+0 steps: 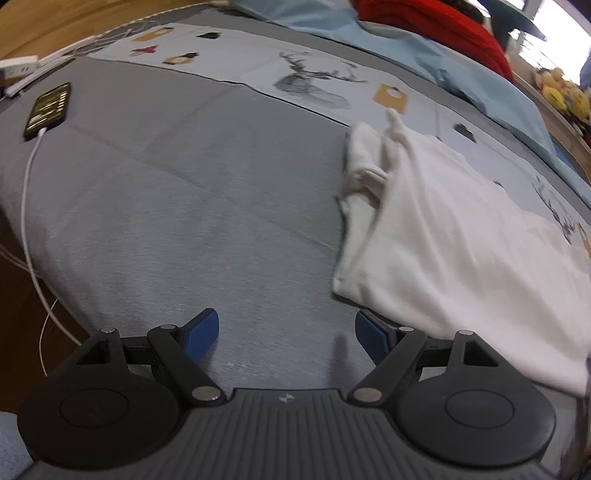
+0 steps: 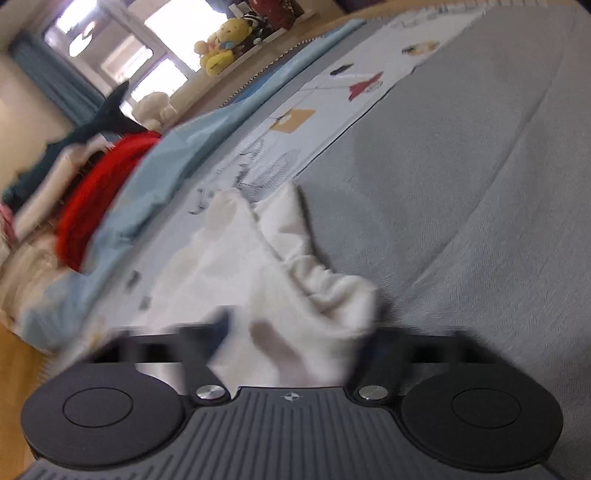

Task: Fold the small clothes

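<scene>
The right hand-held gripper pinches a bunched edge of the white garment, probably to lift it for a fold. The left hand-held gripper hovers spread and empty over the grey bed, just beside the garment.

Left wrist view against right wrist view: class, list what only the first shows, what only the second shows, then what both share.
Only the left wrist view: a phone on a white cable, and the left gripper open over bare grey bedding. Only the right wrist view: a window, a yellow stuffed toy, and the right gripper with white cloth bunched between its blurred fingers. Both: the white garment, grey bed cover, red cloth.
</scene>
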Tool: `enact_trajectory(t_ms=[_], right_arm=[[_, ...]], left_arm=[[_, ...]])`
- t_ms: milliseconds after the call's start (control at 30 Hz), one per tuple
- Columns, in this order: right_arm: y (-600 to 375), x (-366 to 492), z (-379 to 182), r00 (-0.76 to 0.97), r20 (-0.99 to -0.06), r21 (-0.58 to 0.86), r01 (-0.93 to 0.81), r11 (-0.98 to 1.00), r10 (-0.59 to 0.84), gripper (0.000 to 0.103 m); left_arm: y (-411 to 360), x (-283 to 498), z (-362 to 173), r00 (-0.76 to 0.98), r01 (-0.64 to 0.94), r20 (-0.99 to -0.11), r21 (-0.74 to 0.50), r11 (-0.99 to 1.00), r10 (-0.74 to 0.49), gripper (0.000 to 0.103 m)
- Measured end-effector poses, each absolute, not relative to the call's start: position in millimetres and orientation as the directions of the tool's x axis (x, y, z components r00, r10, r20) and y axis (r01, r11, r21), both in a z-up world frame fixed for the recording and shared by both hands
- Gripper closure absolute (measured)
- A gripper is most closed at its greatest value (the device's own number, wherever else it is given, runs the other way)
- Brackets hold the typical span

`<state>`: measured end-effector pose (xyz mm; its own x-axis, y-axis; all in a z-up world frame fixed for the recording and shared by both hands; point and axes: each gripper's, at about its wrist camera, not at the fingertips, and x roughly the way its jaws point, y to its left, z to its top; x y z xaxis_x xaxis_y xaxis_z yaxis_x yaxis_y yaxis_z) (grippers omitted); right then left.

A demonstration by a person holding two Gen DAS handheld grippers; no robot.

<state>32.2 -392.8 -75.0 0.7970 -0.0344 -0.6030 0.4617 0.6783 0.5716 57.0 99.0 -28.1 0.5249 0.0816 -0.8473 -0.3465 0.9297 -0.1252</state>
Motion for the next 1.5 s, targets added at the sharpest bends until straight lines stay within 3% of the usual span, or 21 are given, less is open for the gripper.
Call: enact_trajectory(t_ms=[33,200,300,400,533,667,833,900,1000,1100,1333,1433,1500], right_arm=[[-397,35,-78,0.776,-0.631,0.585,0.474,0.658,0.001,0.096],[-398,34,-49,0.814,-0.581,0.623,0.443,0.645,0.003,0.097],[-398,44,-50,0.769,-0.639,0.587,0.501,0.636,-0.017,0.097],[-394,55,-57,0.702,-0.71,0.525,0.575,0.627,-0.05,0.097],[-369,76,-27,0.681,-0.72,0.405,0.568,0.717,-0.133,0.098],[-289,115,34,0.777,-0.608,0.261,0.389,0.884,-0.162,0.098],[-113,131,62,0.886,-0.459,-0.047,-0.097,0.994,0.065,0.098],[-51,117,39,0.863,-0.475,-0.171,-0.284,0.944,0.173,0.098],[1,94,-18,0.765,-0.592,-0.214,-0.455,0.864,0.256,0.098],[12,84,-56,0.736,-0.633,-0.219,-0.465,0.858,0.238,0.097],[5,78,-50,0.732,-0.607,-0.205,-0.521,0.829,0.309,0.093],[5,60,-53,0.7,-0.619,-0.203,-0.582,0.787,0.357,0.078],[6,56,-57,0.639,-0.656,-0.142,-0.626,0.767,0.401,0.056]], left_arm=[[104,59,-26,0.522,-0.359,-0.848,-0.122,0.925,0.091,0.018],[130,84,-6,0.516,-0.379,-0.84,-0.048,0.924,0.168,0.018],[138,103,-11,0.479,-0.366,-0.85,0.033,0.93,0.219,0.018],[145,119,-25,0.445,-0.327,-0.88,0.01,0.945,0.163,0.018],[148,129,-44,0.391,-0.304,-0.916,-0.037,0.952,0.09,0.018],[149,130,-43,0.4,-0.295,-0.914,-0.06,0.954,0.066,0.018],[171,127,-34,0.416,-0.367,-0.906,-0.091,0.926,0.076,0.018],[181,125,-29,0.426,-0.402,-0.899,-0.086,0.912,0.103,0.018],[195,122,-27,0.428,-0.447,-0.897,-0.106,0.888,0.109,0.018],[198,121,-27,0.423,-0.445,-0.902,-0.121,0.888,0.089,0.018],[191,123,-27,0.434,-0.427,-0.898,-0.133,0.894,0.073,0.018],[187,122,-27,0.441,-0.416,-0.895,-0.135,0.899,0.07,0.018],[185,121,-26,0.446,-0.409,-0.893,-0.141,0.901,0.063,0.018]])
